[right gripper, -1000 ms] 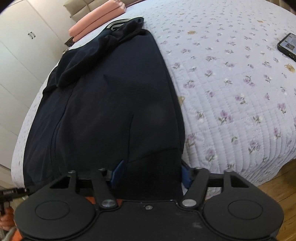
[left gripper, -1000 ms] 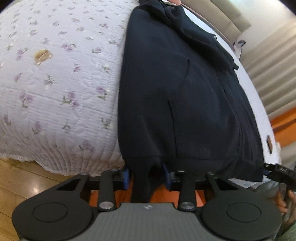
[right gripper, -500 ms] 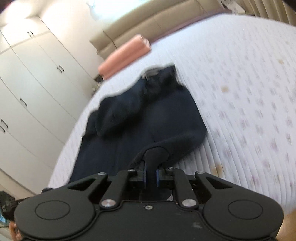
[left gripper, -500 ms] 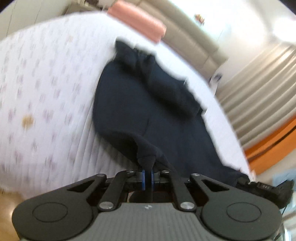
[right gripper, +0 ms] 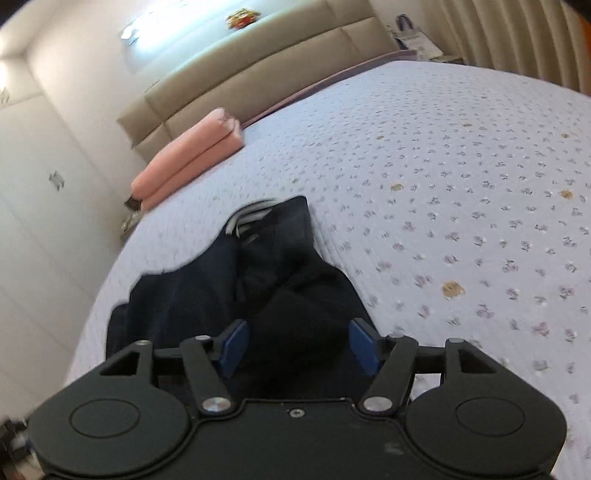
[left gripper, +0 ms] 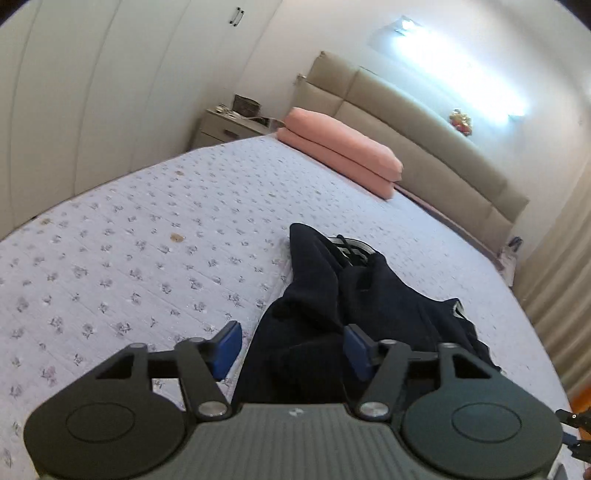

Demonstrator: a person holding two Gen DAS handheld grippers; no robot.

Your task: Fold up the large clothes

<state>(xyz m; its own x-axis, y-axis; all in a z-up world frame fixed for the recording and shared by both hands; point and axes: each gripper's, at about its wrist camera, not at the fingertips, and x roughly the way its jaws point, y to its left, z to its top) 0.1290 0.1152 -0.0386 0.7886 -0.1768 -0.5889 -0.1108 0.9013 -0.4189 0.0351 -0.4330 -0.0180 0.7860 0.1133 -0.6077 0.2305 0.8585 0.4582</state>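
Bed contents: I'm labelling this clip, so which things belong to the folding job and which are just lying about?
Job:
dark navy garment
left tongs, opening
right tongs, opening

Lying about:
pink folded blanket
floral quilt
bedside table

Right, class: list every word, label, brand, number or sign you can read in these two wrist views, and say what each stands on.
No readable text in either view.
Small pale emblem on the left gripper's grey housing: too small to read.
White bag by the beige curtains: blurred, unreadable.
Dark navy garment on the floral quilted bedspread: no legible label.

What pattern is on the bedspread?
White quilted bedspread with small purple flower sprigs and a few tan motifs; clearest in the right wrist view.
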